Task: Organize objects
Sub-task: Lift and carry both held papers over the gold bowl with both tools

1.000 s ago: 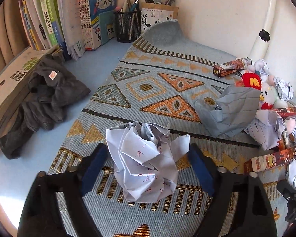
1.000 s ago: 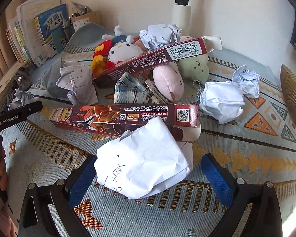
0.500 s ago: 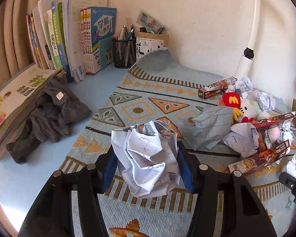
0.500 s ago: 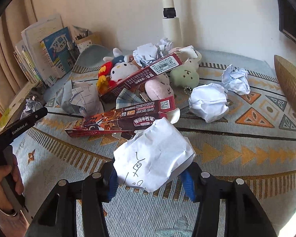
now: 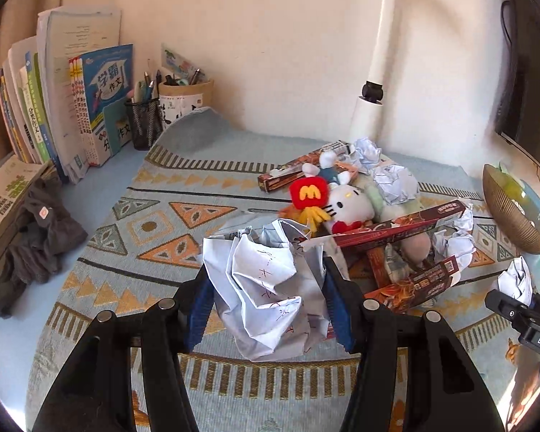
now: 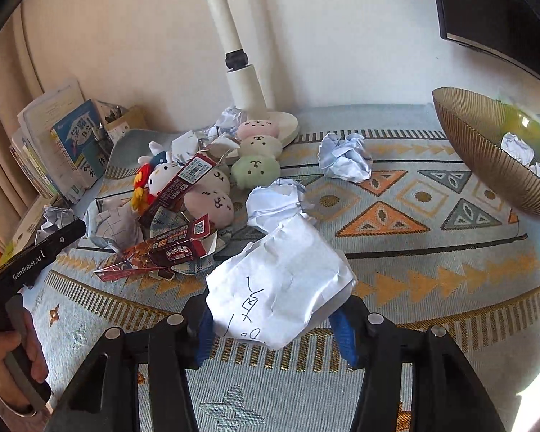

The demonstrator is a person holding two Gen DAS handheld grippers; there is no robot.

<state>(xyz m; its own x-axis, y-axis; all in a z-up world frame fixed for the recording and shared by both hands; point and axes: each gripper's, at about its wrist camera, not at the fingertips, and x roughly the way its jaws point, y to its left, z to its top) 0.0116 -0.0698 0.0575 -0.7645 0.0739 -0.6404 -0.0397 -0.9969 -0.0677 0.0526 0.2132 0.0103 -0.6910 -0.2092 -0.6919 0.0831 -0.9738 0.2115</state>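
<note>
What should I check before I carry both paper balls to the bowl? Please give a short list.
1. Left tool shut on red-marked paper ball: ok.
2. Right tool shut on white paper ball: ok.
3. Ribbed bowl in view, room inside: ok.
4. Way to the bowl over the patterned mat: ok.
5. Grip firm enough for carrying: cannot tell.

Bare patterned blue woven mat (image 6: 432, 252) lies open toward the ribbed brown bowl (image 6: 486, 165); a heap of plush toys (image 6: 212, 194) and red cartons (image 6: 169, 252) blocks the left.
</note>
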